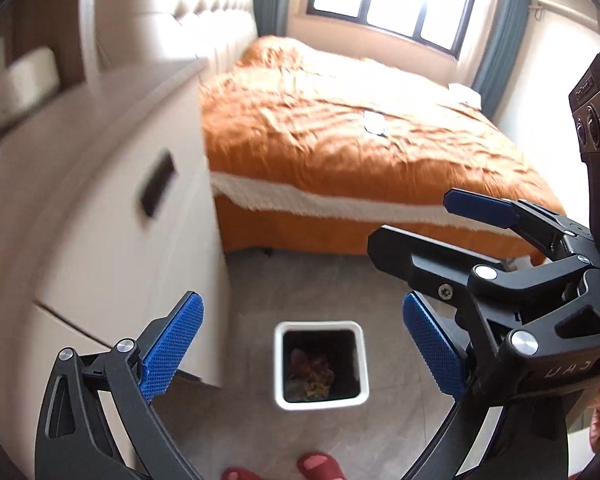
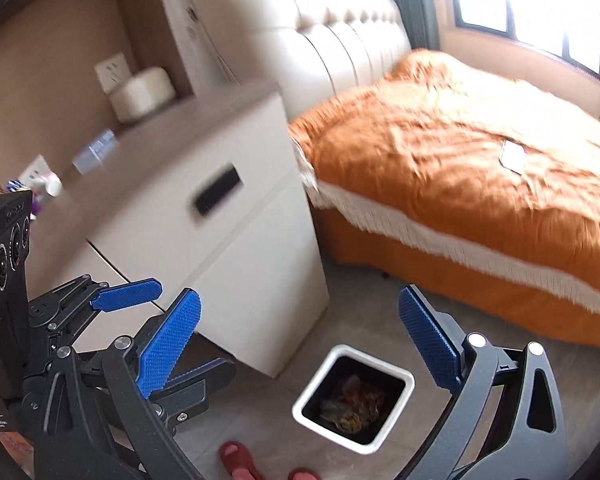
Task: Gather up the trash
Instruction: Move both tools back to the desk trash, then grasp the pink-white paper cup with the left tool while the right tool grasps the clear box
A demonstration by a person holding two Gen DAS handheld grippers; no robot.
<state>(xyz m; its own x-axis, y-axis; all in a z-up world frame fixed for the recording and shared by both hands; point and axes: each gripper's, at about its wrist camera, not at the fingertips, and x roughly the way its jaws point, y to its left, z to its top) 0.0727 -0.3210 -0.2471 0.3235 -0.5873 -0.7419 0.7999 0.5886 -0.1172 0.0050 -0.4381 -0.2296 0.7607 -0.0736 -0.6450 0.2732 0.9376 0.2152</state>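
From the left wrist view, the left gripper hangs above the floor with its two blue pads spread wide and nothing between them, and the white bin sits almost straight below the gap — a placing that suits dropping things in, since the bin's mouth faces up and is unobstructed. Inside the bin lies a clump of brownish and yellow trash, so some collecting looks already done. The right gripper reaches in from the right side of this view, its pads also well apart and empty. The bin stands on the grey floor just beside the white cabinet and near the foot of the bed, probably kept there to be within reach of both. A small white thing lies on the orange cover; it is too blurred to name. From the right wrist view, the right gripper is likewise spread open and holds nothing, with the bin below and slightly right of centre. The left gripper shows at the left, parted. On the cabinet top sit a clear bottle and small scraps near the wall — likely the next trash, though blur hides what they are. Red slippers show at the bottom edge.
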